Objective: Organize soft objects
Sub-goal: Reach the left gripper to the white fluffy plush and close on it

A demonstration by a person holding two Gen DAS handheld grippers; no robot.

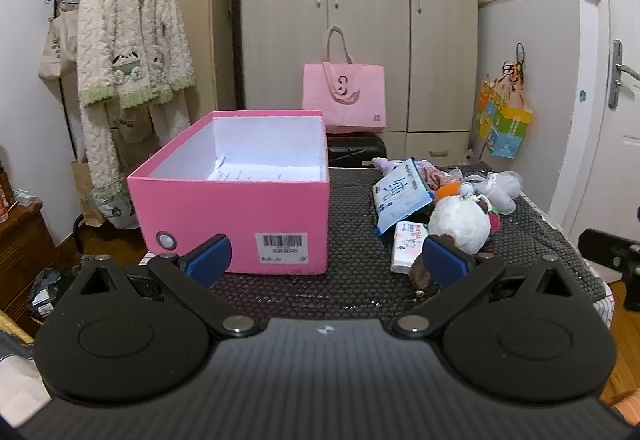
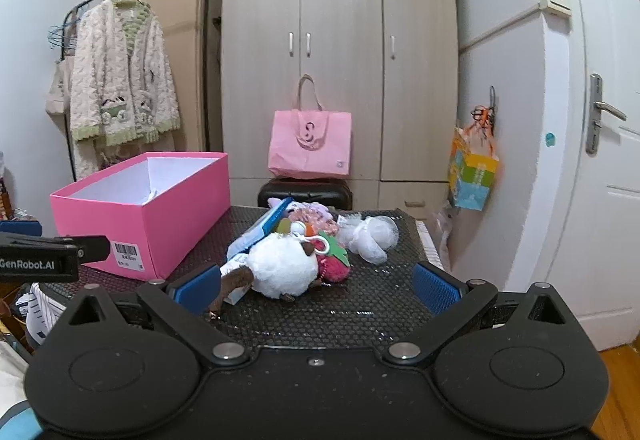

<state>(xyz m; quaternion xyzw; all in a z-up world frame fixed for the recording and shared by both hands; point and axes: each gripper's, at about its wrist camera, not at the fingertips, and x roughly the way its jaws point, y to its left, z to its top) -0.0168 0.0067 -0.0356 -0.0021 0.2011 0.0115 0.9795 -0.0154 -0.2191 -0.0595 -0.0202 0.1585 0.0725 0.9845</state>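
Observation:
An open pink box (image 1: 256, 212) with a white inside stands on the left of the black mesh-covered table (image 1: 352, 280); it also shows in the right wrist view (image 2: 160, 236). A pile of soft objects lies to its right: a white plush toy (image 1: 460, 222) (image 2: 282, 266), a blue tissue pack (image 1: 398, 196), a small tissue pack (image 1: 408, 246), a white mesh puff (image 2: 374, 234) and a red strawberry plush (image 2: 334, 266). My left gripper (image 1: 326, 260) is open and empty, in front of the box. My right gripper (image 2: 316, 288) is open and empty, just before the white plush.
A pink tote bag (image 2: 310, 144) sits on a dark stool (image 2: 306, 194) before the wardrobe (image 2: 340, 52). A fluffy robe (image 1: 128, 52) hangs on a rack at left. A colourful bag (image 2: 474, 172) hangs by the white door (image 2: 600, 160) at right.

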